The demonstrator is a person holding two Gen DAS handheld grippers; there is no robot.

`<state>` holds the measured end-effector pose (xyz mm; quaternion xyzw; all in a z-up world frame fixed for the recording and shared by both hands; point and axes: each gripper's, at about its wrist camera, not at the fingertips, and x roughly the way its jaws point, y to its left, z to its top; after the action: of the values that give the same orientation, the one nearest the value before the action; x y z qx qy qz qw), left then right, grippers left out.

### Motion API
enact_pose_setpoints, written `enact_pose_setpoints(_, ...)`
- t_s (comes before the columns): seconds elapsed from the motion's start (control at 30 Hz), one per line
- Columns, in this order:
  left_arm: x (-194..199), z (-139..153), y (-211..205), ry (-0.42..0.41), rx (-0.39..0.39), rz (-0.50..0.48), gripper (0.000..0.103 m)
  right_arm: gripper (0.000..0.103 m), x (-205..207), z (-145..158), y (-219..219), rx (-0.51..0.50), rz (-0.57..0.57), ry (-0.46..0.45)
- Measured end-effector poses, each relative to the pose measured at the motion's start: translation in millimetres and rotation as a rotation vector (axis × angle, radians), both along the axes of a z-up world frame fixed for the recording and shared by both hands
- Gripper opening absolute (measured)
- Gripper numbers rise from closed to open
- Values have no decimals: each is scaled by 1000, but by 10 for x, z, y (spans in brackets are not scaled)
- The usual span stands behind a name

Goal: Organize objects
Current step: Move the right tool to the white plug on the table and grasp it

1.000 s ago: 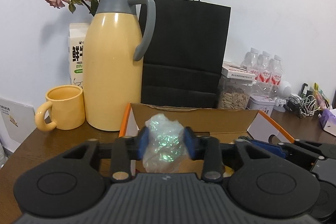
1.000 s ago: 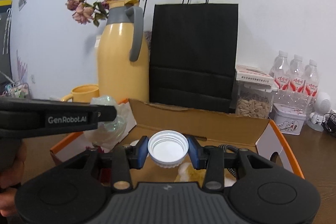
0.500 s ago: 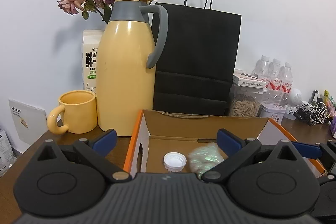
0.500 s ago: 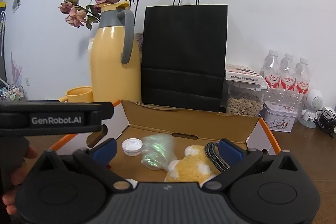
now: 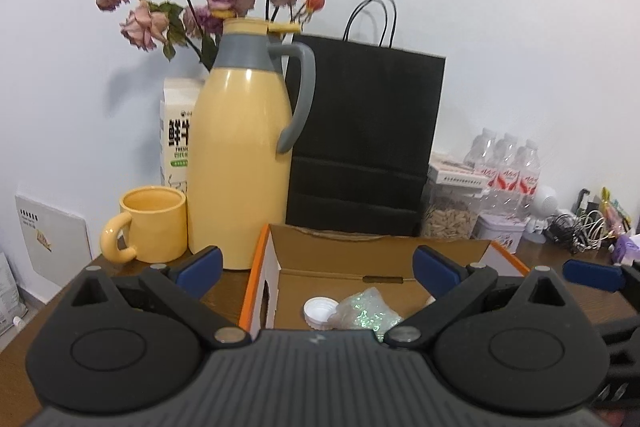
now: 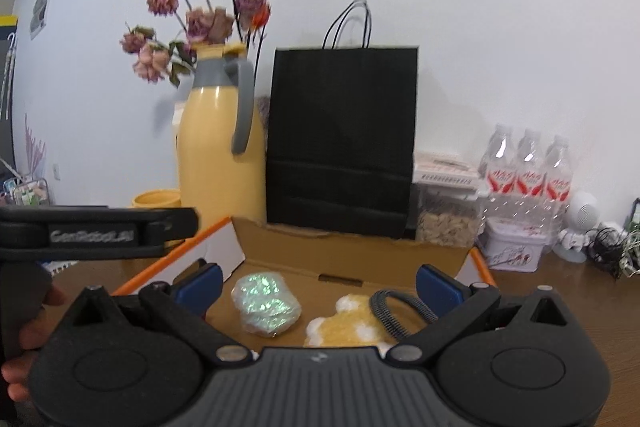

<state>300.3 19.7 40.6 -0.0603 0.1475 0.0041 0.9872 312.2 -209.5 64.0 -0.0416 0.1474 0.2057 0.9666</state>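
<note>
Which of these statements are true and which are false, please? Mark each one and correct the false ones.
1. The white bottle cap lies inside the cardboard box. True.
2. The left gripper is closed on the shiny plastic wrap. False: its jaws stand wide open and hold nothing; the wrap lies in the box.
3. The black paper bag stands behind the box. True.
4. The yellow mug is inside the box. False: it stands on the table beside the yellow thermos jug.
5. The right gripper is open. True.
</note>
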Motion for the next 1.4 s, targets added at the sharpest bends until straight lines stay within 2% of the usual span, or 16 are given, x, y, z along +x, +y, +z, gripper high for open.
enact_pose_setpoints(0.23,-323,-44,185,-17,21,-2,103,103,-298,-64,-449,-2,-68,-14)
enact_pose_setpoints(0.4,-453,-156,312,17,30,20,103,103,-382,-361,-807,-37,-147,77)
enact_pose_setpoints(0.57,-564,-331,388,75,45,29,103,103,-426,-714,-1037,-87,-187,211)
enact_pose_setpoints(0.67,-610,-419,421,110,55,38,103,103,-450,-781,-1097,-97,-211,233)
enact_pose_setpoints(0.93,-676,-458,488,123,44,55,103,101,-199,-834,-1133,-97,-256,291)
enact_pose_setpoints(1.0,-675,-470,489,127,45,55,103,97,-96,-849,-1132,-104,-267,297)
enact_pose_setpoints(1.13,-670,-474,485,127,46,52,103,93,60,-875,-1112,-101,-226,310)
enact_pose_setpoints(1.27,-657,-479,488,132,43,52,103,92,161,-900,-1024,-156,-157,318)
enact_pose_setpoints(1.4,-654,-489,493,136,42,52,103,79,216,-902,-1021,-157,-85,318)
